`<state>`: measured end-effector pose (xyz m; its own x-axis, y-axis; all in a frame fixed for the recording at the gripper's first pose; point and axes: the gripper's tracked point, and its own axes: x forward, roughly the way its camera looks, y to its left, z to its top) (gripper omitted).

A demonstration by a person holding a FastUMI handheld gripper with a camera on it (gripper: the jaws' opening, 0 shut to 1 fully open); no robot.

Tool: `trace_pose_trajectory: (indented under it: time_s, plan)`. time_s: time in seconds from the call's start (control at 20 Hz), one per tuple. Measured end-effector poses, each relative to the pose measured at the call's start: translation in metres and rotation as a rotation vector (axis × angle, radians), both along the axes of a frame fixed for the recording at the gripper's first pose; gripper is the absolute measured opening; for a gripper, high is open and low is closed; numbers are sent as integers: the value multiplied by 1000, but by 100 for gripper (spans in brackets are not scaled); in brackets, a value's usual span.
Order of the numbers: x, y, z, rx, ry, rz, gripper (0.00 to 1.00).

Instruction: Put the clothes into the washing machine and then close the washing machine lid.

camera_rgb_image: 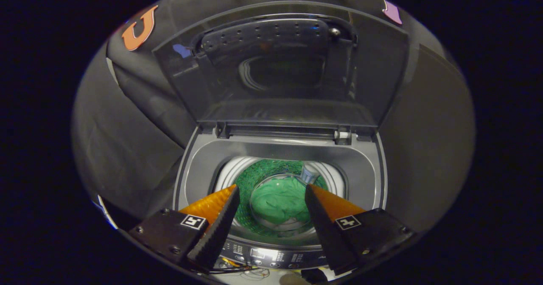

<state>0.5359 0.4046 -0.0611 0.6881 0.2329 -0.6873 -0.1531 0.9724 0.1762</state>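
Note:
A grey top-loading washing machine point(199, 166) stands just ahead of me with its tinted lid point(280, 68) raised upright at the back. Down in the drum point(254, 172) lies a green cloth point(280, 200), bunched at the bottom. My gripper point(271, 191) hovers over the machine's front rim, open, with its fingers point(220, 225) spread wide and nothing between them. The green cloth shows through the gap between the fingers, well below them.
The machine's control panel point(263, 257) with buttons runs along the front edge just under the fingers. Some thin wires point(250, 271) lie below it. Black cloth walls point(127, 141) close in on both sides and behind the lid.

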Motion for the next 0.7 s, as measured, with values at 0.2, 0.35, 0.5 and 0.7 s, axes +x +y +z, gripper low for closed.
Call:
trace_pose_trajectory:
  time_s: [0.2, 0.35, 0.5, 0.7]
  plan:
    - [-1, -5, 4, -1, -12, -11, 96]
    - [-4, -12, 17, -3, -43, -13, 96]
    - [-2, -21, 38, -3, -98, -18, 96]
    - [5, -33, 83, 29, -189, -42, 96]
